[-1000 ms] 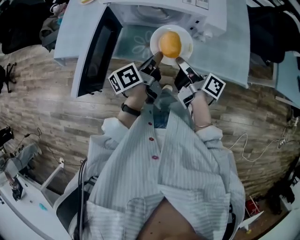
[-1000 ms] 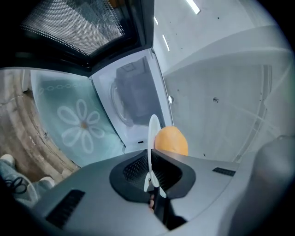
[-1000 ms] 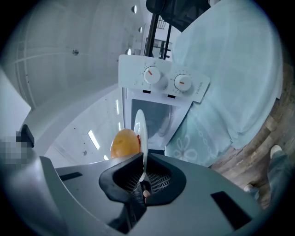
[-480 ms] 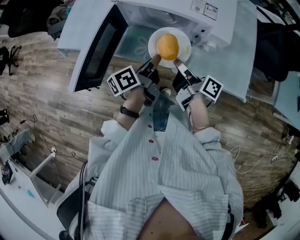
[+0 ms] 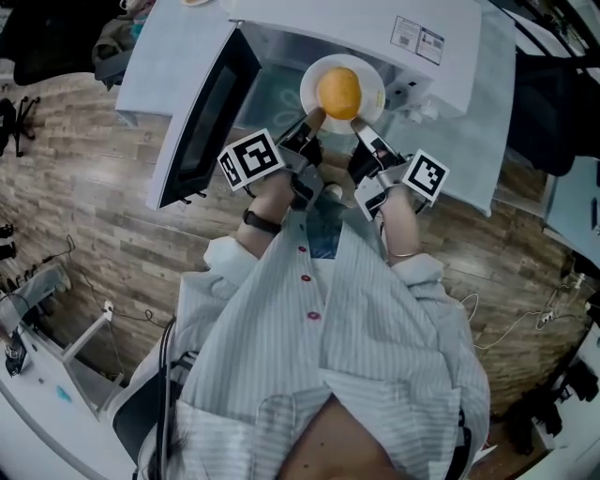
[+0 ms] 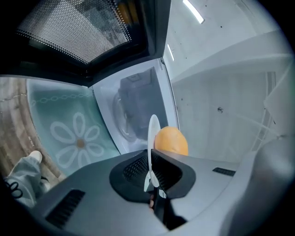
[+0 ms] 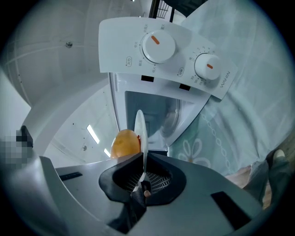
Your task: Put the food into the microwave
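Clamping opposite edges of the plate (image 5: pixel 373 94), the left gripper (image 5: pixel 315 116) and right gripper (image 5: pixel 357 122) had carried the orange food (image 5: pixel 338 91) closer, reaching the open microwave (image 5: pixel 375 28) mouth, so insertion looked imminent.

A counter (image 5: pixel 473 127) is covered by a pale green cloth (image 6: pixel 76 140) printed with white daisies. The cloth is seen directly below both pairs of jaws and just ahead of them. A white microwave (image 5: pixel 375 28) is stood on the cloth, straight ahead of the jaws, with its open cavity turned toward them. Its door (image 5: pixel 202 117) is swung out to the left of the left jaws, and its control panel (image 7: pixel 161 50), with two knobs, is placed ahead and to the right of the right jaws. The counter is set on a wood-plank floor (image 5: pixel 112 244), seen behind and below the jaws.
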Action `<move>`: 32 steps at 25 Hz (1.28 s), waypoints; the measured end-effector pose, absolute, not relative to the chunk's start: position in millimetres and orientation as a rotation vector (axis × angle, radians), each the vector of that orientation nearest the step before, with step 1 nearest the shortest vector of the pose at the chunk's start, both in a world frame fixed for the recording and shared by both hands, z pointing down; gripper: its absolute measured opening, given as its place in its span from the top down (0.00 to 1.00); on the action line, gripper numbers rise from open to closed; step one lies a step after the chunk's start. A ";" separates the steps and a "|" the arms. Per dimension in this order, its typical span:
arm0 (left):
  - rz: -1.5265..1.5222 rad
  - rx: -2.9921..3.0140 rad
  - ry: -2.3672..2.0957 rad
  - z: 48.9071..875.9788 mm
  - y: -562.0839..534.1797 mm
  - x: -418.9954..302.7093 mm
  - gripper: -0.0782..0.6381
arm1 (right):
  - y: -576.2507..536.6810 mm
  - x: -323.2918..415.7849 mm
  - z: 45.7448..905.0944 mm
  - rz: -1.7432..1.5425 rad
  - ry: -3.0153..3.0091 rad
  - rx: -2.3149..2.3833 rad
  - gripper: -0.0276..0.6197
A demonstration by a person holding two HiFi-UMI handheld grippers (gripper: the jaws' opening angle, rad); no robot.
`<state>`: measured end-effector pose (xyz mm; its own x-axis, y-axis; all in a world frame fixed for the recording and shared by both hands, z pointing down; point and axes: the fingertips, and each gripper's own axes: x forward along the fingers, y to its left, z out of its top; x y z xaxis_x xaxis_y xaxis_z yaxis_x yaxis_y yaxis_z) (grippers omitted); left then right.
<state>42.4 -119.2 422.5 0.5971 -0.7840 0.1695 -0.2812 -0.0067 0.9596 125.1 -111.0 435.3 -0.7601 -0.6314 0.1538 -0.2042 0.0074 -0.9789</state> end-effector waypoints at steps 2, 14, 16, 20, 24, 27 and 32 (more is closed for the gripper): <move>-0.504 1.577 -0.919 421.3 -125.7 37.3 0.87 | -117.2 120.6 435.0 -1.813 1.957 -0.867 0.90; -0.477 1.568 -0.907 431.8 -145.2 21.0 0.87 | -136.4 104.6 444.9 -1.821 1.967 -0.913 0.90; -0.467 1.571 -0.909 435.4 -147.4 19.8 0.87 | -138.6 103.7 449.4 -1.818 1.978 -0.937 0.89; -0.450 1.571 -0.912 443.5 -151.0 20.3 0.87 | -141.2 104.3 457.0 -1.806 2.006 -0.993 0.89; -0.429 1.577 -0.912 453.5 -158.7 19.1 0.87 | -148.5 103.2 464.7 -1.769 2.047 -1.078 0.89; -0.415 1.581 -0.908 460.6 -164.2 19.1 0.87 | -154.3 100.5 469.0 -1.745 2.056 -1.109 0.88; -0.394 1.577 -0.913 471.6 -169.6 16.6 0.86 | -158.1 100.2 483.0 -1.766 2.039 -1.191 0.87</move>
<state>16.6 -169.6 471.6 0.6331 -0.7364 0.2384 -0.3320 0.0199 0.9431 100.2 -158.1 483.0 -0.6582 -0.6684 0.3466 -0.4387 -0.0337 -0.8980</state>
